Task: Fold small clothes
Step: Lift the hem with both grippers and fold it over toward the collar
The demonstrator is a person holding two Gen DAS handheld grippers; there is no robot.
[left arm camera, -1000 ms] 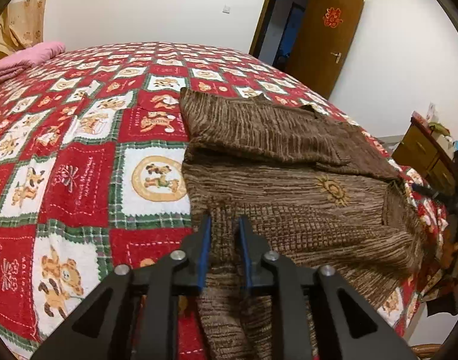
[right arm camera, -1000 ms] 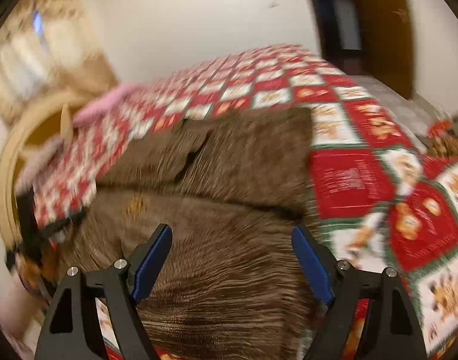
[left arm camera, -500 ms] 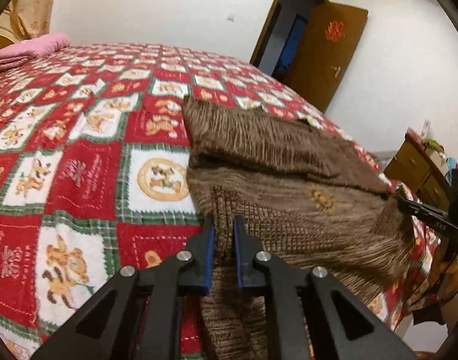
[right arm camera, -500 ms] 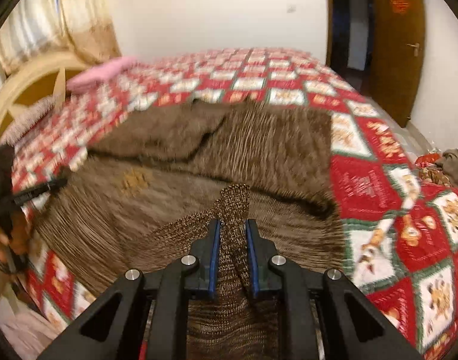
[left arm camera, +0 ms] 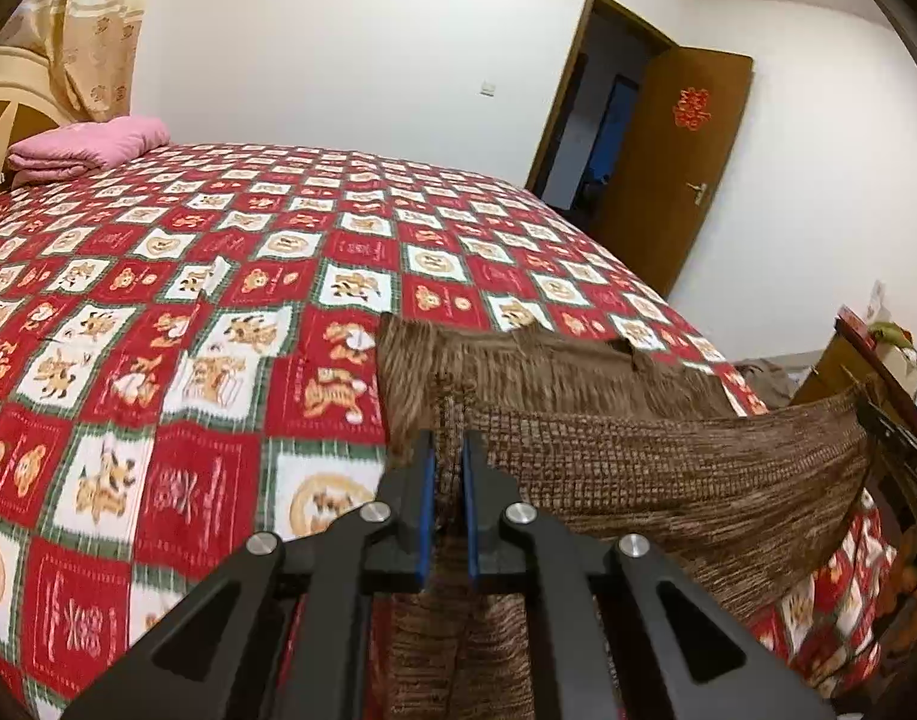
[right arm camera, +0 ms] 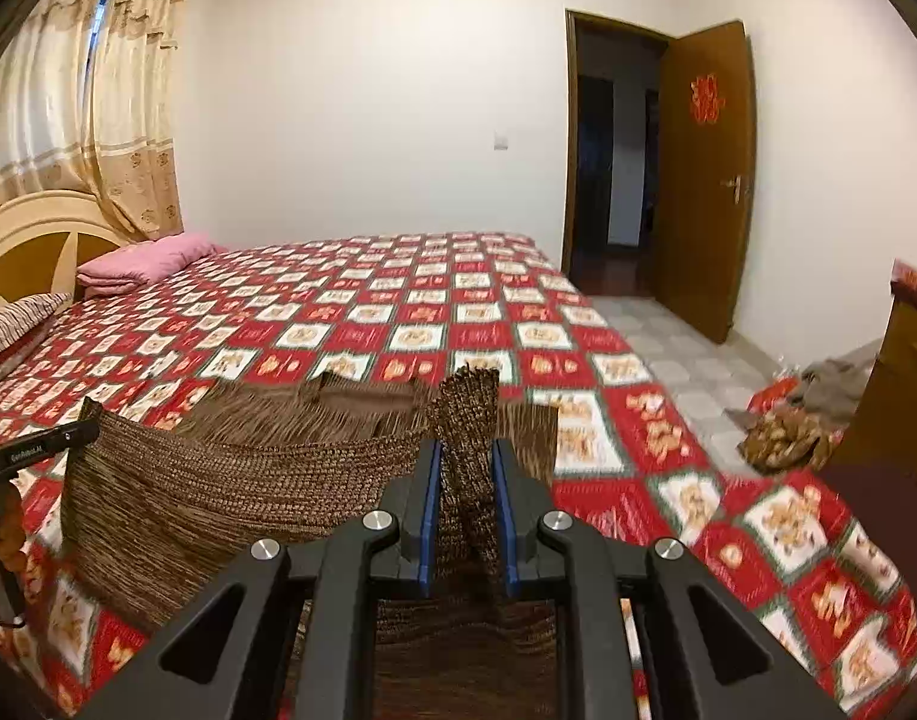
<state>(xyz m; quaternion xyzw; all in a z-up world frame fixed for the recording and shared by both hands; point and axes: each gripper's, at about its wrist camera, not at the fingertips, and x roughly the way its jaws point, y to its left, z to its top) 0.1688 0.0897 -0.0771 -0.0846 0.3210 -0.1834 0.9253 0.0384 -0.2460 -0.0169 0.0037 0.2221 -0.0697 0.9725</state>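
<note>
A brown knitted sweater (left arm camera: 668, 468) lies on the bed with its near hem lifted. My left gripper (left arm camera: 449, 450) is shut on the hem's left corner. My right gripper (right arm camera: 466, 456) is shut on the hem's right corner, a flap of knit standing up between its blue pads. The hem hangs stretched between the two grippers above the quilt; the upper part of the sweater (right arm camera: 362, 420) still rests flat on the bed. The right gripper shows at the right edge of the left wrist view (left arm camera: 896, 438), and the left one at the left edge of the right wrist view (right arm camera: 38, 450).
The bed carries a red, white and green patchwork quilt (left arm camera: 188, 360). A pink folded blanket (left arm camera: 86, 144) and a striped pillow (right arm camera: 20, 312) lie by the headboard (right arm camera: 26, 240). A wooden cabinet (right arm camera: 902, 384) and a pile of cloth (right arm camera: 788, 426) stand right of the bed. An open door (right arm camera: 704, 180) is behind.
Both grippers have risen with the sweater's hem, lifting the lower half off the quilt. A second ago the right gripper was open above the sweater; it then shut on the hem.
</note>
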